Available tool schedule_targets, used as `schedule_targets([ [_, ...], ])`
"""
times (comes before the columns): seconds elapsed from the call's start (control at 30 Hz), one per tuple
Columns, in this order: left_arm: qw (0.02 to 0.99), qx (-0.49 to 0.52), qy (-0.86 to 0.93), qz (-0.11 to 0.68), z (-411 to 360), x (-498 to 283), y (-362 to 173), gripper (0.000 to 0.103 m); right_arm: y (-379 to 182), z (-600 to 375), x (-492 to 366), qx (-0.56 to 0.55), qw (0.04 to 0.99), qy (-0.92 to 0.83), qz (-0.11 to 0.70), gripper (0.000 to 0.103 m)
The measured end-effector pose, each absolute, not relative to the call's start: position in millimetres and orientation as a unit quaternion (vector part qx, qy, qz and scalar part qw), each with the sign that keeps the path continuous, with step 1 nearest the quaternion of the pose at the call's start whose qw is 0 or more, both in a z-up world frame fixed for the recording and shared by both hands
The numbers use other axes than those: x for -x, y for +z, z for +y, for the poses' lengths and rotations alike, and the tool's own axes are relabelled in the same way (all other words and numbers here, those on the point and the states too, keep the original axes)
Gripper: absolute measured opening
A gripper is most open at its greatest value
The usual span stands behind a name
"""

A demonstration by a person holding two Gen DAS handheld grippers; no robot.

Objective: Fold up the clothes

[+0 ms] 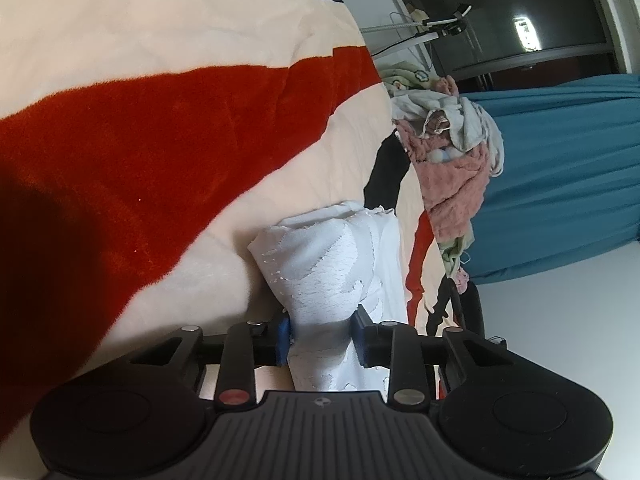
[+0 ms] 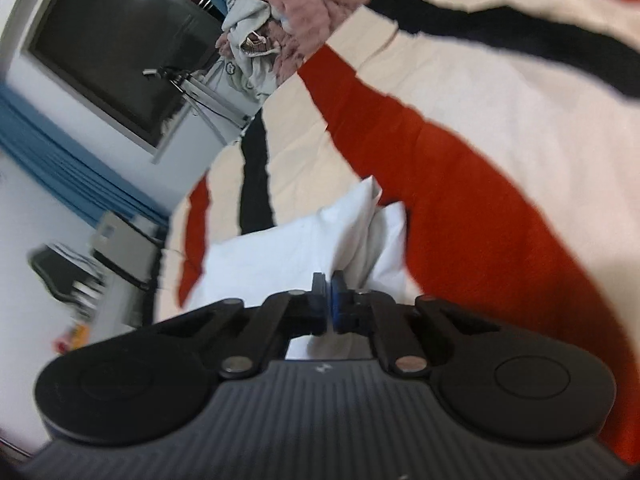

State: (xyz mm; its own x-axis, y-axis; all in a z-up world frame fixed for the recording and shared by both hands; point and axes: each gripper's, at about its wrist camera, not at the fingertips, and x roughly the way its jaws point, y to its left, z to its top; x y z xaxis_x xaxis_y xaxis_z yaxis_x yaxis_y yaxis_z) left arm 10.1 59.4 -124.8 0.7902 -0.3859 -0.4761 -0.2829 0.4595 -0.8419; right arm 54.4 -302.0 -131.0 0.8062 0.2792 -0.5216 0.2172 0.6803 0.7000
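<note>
In the left wrist view, a bunched white textured knit garment (image 1: 324, 264) is pinched between the blue pads of the left gripper (image 1: 322, 334), whose jaws are closed on a gathered waist of cloth. The garment rests on a plush blanket striped in cream, red and black (image 1: 120, 152) spread over a bed. Judged from this hold, one end is being pinned so the cloth can be drawn taut. To the right, at the bed's edge, a heap of pink, grey and green clothes (image 1: 452, 160) is piled, with a teal curtain (image 1: 560, 160) behind it.

In the right wrist view, the right gripper (image 2: 329, 300) is seen with jaws nearly together on a thin fold of the same garment (image 2: 288, 248). Broad open blanket lies to the right; the bed's edge runs close on the left.
</note>
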Motion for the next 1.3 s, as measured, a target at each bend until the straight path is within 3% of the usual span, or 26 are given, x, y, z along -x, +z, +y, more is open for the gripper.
schedule_targets([
  [0.17, 0.8, 0.51, -0.029, 0.316, 58, -8, -123, 0.027, -140, -309, -41, -0.382, 0.859, -0.06, 0.336, 0.003],
  [0.27, 0.783, 0.533, -0.034, 0.319, 63, -8, -129, 0.028, -139, -318, -33, -0.426, 0.844, -0.049, 0.321, 0.003],
  [0.47, 0.778, 0.539, -0.032, 0.321, 63, -9, -131, 0.03, -126, -308, -4, -0.484, 0.826, 0.023, 0.286, 0.011],
  [0.5, 0.777, 0.54, -0.032, 0.322, 63, -9, -131, 0.03, -124, -306, 1, -0.493, 0.823, 0.037, 0.28, 0.026],
  [0.53, 0.777, 0.541, -0.032, 0.322, 63, -10, -131, 0.03, -121, -303, 6, -0.501, 0.819, 0.05, 0.274, 0.053],
  [0.6, 0.776, 0.541, -0.031, 0.322, 63, -10, -131, 0.031, -116, -298, 16, -0.517, 0.811, 0.076, 0.261, 0.078],
  [0.9, 0.779, 0.54, -0.025, 0.319, 60, -12, -132, 0.032, -143, -239, 19, -0.548, 0.753, 0.145, 0.334, 0.077],
  [0.97, 0.783, 0.536, -0.025, 0.316, 59, -12, -131, 0.031, -152, -228, 11, -0.538, 0.759, 0.122, 0.345, 0.068],
  [1.03, 0.783, 0.537, -0.026, 0.312, 59, -12, -130, 0.028, -159, -225, 1, -0.531, 0.77, 0.09, 0.342, 0.041],
  [1.13, 0.785, 0.536, -0.033, 0.309, 57, -11, -129, 0.025, -160, -227, -2, -0.526, 0.781, 0.067, 0.33, 0.031],
  [1.3, 0.787, 0.531, -0.05, 0.311, 51, -5, -123, 0.023, -155, -239, 11, -0.531, 0.792, 0.04, 0.298, 0.03],
])
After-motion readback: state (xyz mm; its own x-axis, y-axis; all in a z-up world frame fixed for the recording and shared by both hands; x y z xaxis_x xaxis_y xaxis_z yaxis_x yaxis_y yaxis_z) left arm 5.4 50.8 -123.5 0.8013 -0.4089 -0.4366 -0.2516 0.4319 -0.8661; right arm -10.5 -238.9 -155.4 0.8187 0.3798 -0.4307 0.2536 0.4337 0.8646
